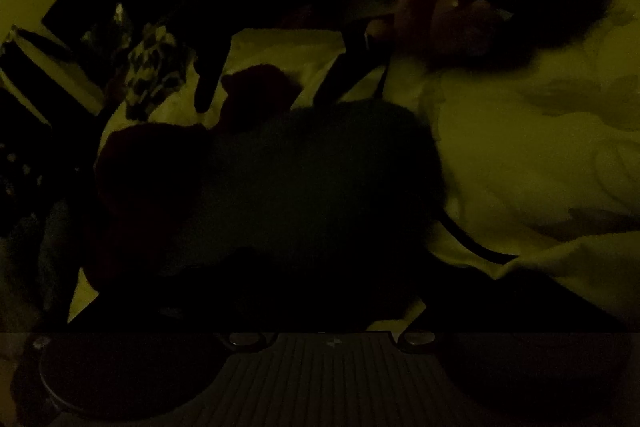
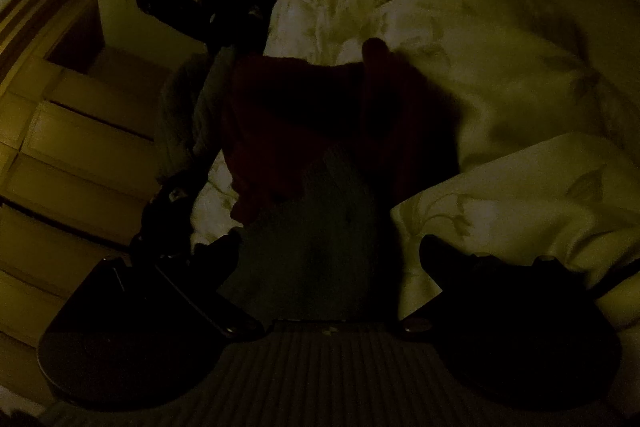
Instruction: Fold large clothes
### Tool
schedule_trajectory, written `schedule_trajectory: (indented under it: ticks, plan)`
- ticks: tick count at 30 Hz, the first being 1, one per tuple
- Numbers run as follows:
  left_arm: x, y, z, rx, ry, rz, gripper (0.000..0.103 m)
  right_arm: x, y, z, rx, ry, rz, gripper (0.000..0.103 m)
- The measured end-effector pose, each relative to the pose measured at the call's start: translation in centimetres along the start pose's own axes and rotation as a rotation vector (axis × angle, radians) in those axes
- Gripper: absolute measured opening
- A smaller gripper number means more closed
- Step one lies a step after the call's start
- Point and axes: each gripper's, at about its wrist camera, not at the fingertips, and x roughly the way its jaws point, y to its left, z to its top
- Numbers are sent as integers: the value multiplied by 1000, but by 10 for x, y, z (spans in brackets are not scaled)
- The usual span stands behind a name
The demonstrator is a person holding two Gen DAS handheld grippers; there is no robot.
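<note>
Where right claw (image 2: 328, 251) gapes, garment (image 2: 320, 211) lies (dim).

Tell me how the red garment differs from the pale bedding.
The red garment is dark and plain; the bedding is pale with a faint leaf print. The red garment is a small heap; the bedding spreads far wider. The red garment lies on top; the bedding lies beneath it. Both are rumpled cloth.

Dim room, pale floral bedding (image 2: 460, 39)
</note>
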Motion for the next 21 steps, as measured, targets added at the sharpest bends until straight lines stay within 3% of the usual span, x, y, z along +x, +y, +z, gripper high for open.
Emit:
schedule_trajectory:
  ticks: [6,8,11,16,18,21]
  plan:
    - [7,1,4,-27,-8,13,103,0,0,0,1,2,3,98]
    - [8,6,5,-77,-23,10,96,1,-1,0,7,3,18,98]
    - [0,34,-2,-269,-84,-53,82,1,-6,1,37,2,56,98]
    - [-10,98,-38,-651,-162,-240,76,-1,-15,3,119,-4,141,98]
    - [-10,106,-46,-706,-173,-260,76,1,-17,4,145,9,156,98]
    - [-10,100,-46,-690,-176,-262,77,4,-13,3,135,28,131,98]
